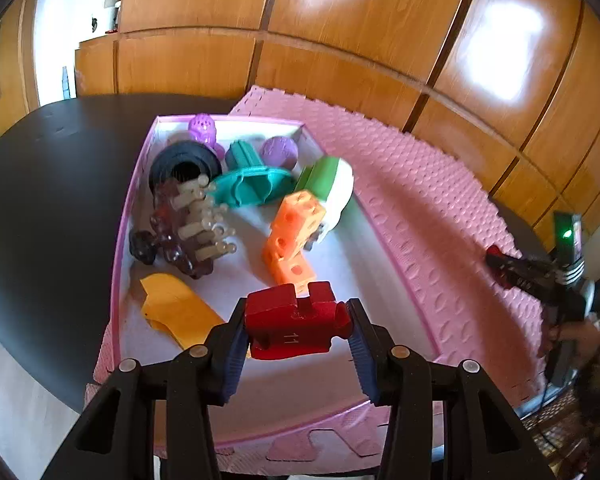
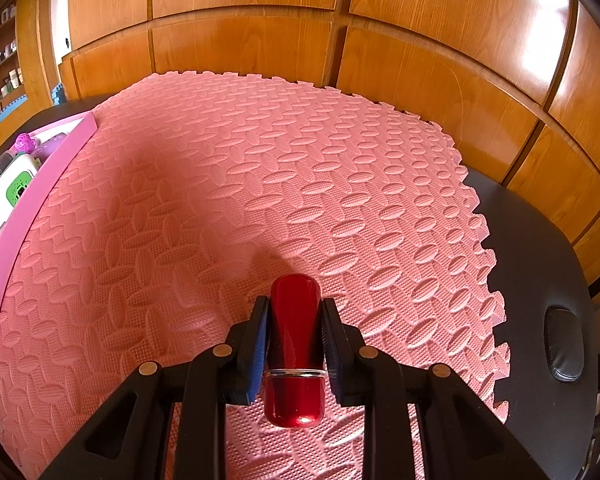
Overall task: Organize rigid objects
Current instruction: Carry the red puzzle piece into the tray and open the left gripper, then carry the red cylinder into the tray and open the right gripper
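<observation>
My left gripper [image 1: 296,330] is shut on a red puzzle-shaped block [image 1: 294,322] marked 11 and holds it above the near end of a pink-rimmed box [image 1: 118,240]. The box holds several toys: an orange cube chain [image 1: 294,236], a yellow piece [image 1: 176,308], a teal piece [image 1: 252,184], a black ring [image 1: 186,164], a green and white toy [image 1: 330,184]. My right gripper [image 2: 294,320] is shut on a glossy red cylinder [image 2: 294,356] above the pink foam mat [image 2: 260,184]. The right gripper also shows far right in the left wrist view [image 1: 500,264].
The foam mat [image 1: 420,200] lies on a black table [image 1: 52,200] with a rounded edge. The box's pink wall [image 2: 28,216] stands at the left of the right wrist view. Wooden cabinet doors [image 2: 260,20] stand behind the table. A black pad [image 2: 564,344] sits on the table's right.
</observation>
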Demonstrator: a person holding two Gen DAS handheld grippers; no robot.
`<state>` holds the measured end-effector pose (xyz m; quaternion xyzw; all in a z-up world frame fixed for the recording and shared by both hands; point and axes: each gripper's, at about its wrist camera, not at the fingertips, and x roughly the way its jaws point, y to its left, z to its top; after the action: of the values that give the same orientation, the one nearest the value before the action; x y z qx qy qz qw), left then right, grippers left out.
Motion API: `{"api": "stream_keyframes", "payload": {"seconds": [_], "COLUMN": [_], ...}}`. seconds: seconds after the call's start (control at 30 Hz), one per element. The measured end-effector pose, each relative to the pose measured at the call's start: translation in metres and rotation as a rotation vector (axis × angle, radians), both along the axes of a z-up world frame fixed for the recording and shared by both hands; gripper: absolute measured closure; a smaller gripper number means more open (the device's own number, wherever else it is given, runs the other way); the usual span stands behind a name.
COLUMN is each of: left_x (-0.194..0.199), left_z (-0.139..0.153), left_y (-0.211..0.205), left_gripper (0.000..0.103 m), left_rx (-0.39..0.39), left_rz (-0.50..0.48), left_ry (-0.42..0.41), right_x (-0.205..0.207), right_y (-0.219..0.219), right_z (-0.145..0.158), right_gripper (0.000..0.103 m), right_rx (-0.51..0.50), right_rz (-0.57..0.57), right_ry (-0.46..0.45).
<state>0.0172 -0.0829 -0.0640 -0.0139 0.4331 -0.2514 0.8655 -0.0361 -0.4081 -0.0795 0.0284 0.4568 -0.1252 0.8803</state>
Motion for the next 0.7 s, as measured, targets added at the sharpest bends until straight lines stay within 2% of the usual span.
{"api": "stream_keyframes", "payload": {"seconds": [0.17, 0.33, 0.47, 0.7], "left_x": [0.001, 0.001, 0.001, -0.003], "left_z": [-0.006, -0.007, -0.005, 0.02], "left_y": [-0.003, -0.003, -0.002, 0.003], "left_gripper": [0.056, 0.05, 0.05, 0.044], "left_rx": [0.036, 0.043, 0.043, 0.049], "left_rz": [-0.001, -0.005, 0.007, 0.068], "left_ry": [-0.016, -0.026, -0.024, -0.103], "right_x": [0.0, 0.0, 0.0, 0.0], "right_y": [0.0, 0.001, 0.001, 0.002], "right_z": [0.0, 0.0, 0.0, 0.0], "right_gripper": [0.079, 0.079, 0.079, 0.079], "right_rx": [-0.001, -0.004, -0.005, -0.019], "right_rz": [-0.003, -0.004, -0.004, 0.0], "right_ry": [0.0, 0.001, 0.002, 0.005]}}
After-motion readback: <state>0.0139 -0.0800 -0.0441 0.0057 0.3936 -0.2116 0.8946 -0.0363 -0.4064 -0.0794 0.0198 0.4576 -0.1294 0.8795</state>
